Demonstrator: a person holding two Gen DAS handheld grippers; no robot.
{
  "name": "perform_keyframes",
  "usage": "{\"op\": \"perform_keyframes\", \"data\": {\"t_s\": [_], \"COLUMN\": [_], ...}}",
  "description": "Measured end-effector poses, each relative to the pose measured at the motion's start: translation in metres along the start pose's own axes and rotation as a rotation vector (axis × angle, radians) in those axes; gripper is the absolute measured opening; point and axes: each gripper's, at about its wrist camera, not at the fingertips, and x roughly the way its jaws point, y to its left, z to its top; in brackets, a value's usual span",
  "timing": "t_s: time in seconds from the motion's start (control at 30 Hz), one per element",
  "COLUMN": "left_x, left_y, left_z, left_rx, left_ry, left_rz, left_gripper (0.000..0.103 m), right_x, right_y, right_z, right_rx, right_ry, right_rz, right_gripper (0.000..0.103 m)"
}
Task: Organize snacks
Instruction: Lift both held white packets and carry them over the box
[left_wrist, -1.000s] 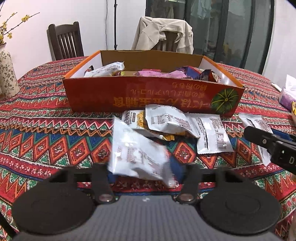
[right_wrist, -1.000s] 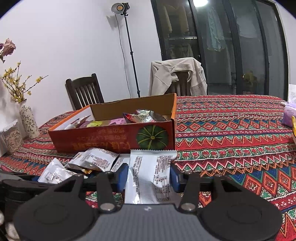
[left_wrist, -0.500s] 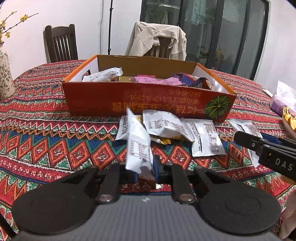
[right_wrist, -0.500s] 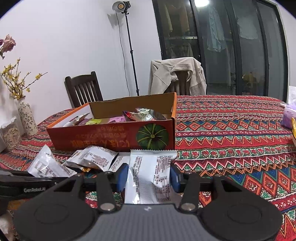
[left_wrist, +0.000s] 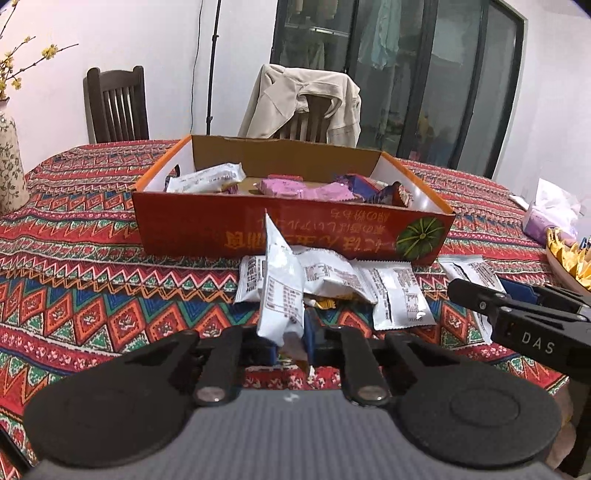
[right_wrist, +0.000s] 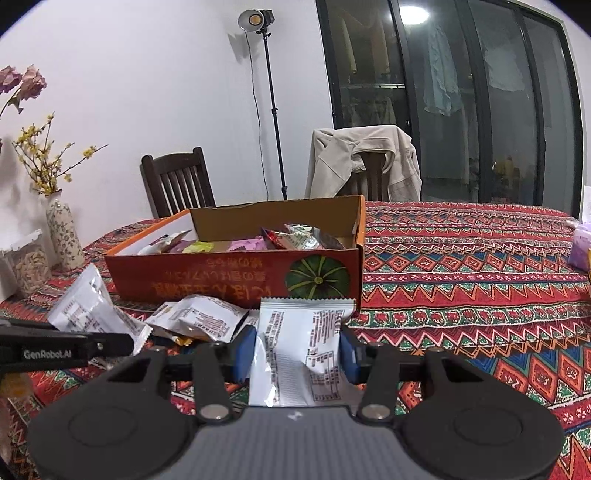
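An open red cardboard box (left_wrist: 207, 225) (right_wrist: 236, 277) with several snacks inside stands on the patterned tablecloth. My left gripper (left_wrist: 290, 341) is shut on a white snack packet (left_wrist: 280, 295), pinched at its lower edge and standing upright just above the cloth. Several more white packets (left_wrist: 332, 277) lie in a heap before the box. My right gripper (right_wrist: 297, 350) is shut on another white packet (right_wrist: 299, 339), held flat between its blue pads. The right gripper's finger (left_wrist: 517, 314) shows at the right of the left wrist view, and the left gripper's arm (right_wrist: 55, 349) at the left of the right wrist view.
A flowered vase (right_wrist: 64, 236) and a jar (right_wrist: 26, 262) stand at the table's left. A tissue pack (left_wrist: 550, 214) and a tray of yellow snacks (left_wrist: 570, 258) sit at the right. Two chairs, one with a jacket (left_wrist: 306, 103), stand behind the table.
My left gripper's jaws closed on the white packet, which turned from lying flat to standing on edge and rose slightly. The right gripper kept still with its packet.
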Motion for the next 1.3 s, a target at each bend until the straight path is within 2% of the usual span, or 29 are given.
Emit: {"op": "perform_keyframes", "data": {"t_s": [0.23,0.57,0.97,1.3], "left_x": [-0.014,-0.021,-0.012,0.012], "left_y": [0.000,0.004,0.011,0.015], "left_z": [0.015,0.053,0.101,0.143], "left_rx": [0.033,0.063,0.050,0.012], "left_ry": [-0.067,-0.158,-0.224,-0.256], "left_rz": [-0.011,-0.006,0.009,0.023], "left_gripper": [0.014,0.014,0.015,0.015], "right_x": [-0.008,-0.015,0.010,0.040], "right_y": [0.008,0.026,0.041,0.043], "right_z": [0.011,0.050,0.096,0.133], "right_rx": [-0.034,-0.097,-0.095,-0.057], "right_ry": [-0.033,-0.088,-0.120,-0.158], "right_rz": [0.004,-0.014,-0.022,-0.026], "right_gripper": [0.046,0.046,0.046,0.046]}}
